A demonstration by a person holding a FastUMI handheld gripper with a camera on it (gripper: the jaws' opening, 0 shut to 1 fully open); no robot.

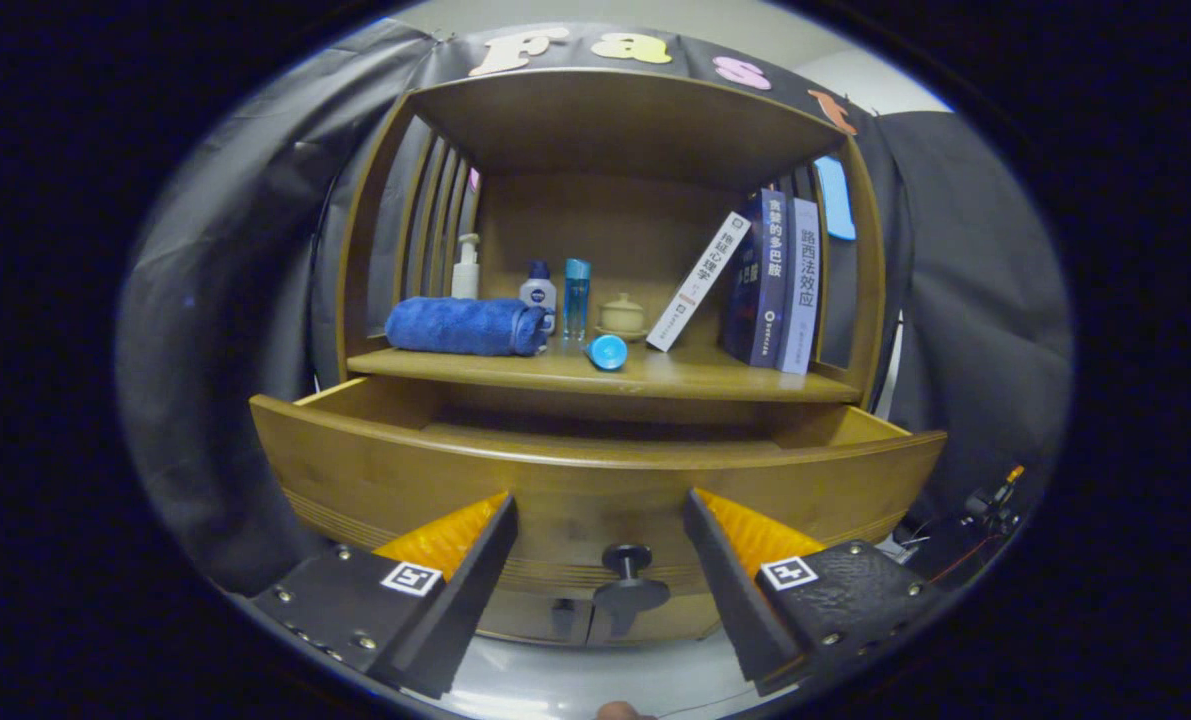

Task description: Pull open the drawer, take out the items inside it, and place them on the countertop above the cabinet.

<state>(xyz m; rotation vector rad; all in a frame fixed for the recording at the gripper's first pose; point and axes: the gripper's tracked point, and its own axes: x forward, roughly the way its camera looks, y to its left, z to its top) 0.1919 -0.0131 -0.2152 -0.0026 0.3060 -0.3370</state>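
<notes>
- Wooden drawer [595,470] stands pulled open; its knob [627,556] lies between my tongs [600,530], which are spread apart, holding nothing.
- Its inside is hidden; emptying remains.

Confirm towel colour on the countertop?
Blue, rolled towel, clearest in gripper view. Gripper is open, before the drawer knob.

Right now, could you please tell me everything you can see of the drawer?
The drawer is brown wood with a curved front grooved along its lower part and a dark round knob. It is pulled out beneath the countertop. Its inside is hidden behind the front panel. The gripper is open, its fingers either side of the knob, not touching it.
</notes>
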